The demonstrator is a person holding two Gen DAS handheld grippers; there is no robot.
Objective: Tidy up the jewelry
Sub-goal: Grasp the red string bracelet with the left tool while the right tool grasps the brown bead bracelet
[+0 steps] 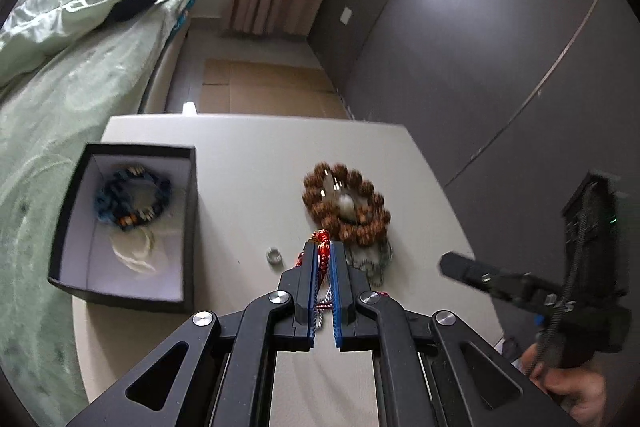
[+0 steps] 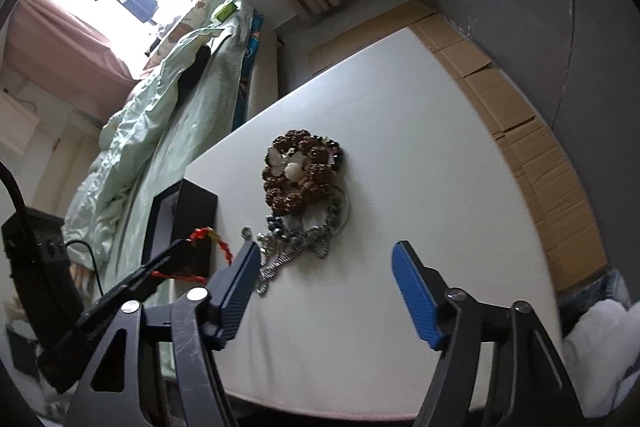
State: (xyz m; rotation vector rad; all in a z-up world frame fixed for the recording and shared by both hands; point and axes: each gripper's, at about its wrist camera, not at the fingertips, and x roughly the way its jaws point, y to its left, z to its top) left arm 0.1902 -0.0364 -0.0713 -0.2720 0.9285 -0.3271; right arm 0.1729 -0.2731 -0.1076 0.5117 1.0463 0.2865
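Left wrist view, left to right: black box [image 1: 120, 227] is sitting at the table's [image 1: 248, 163] left edge holding a blue bead bracelet [image 1: 132, 197], a small silver ring [image 1: 274, 254] is lying right of it, then the left gripper [image 1: 323, 255] is clamping a red beaded string [image 1: 322, 247], with a brown bead bracelet [image 1: 346, 203] just beyond on a silvery chain pile [image 1: 370, 261]. Right gripper [image 2: 326, 267] is hovering spread wide, gripping nothing, near that pile.
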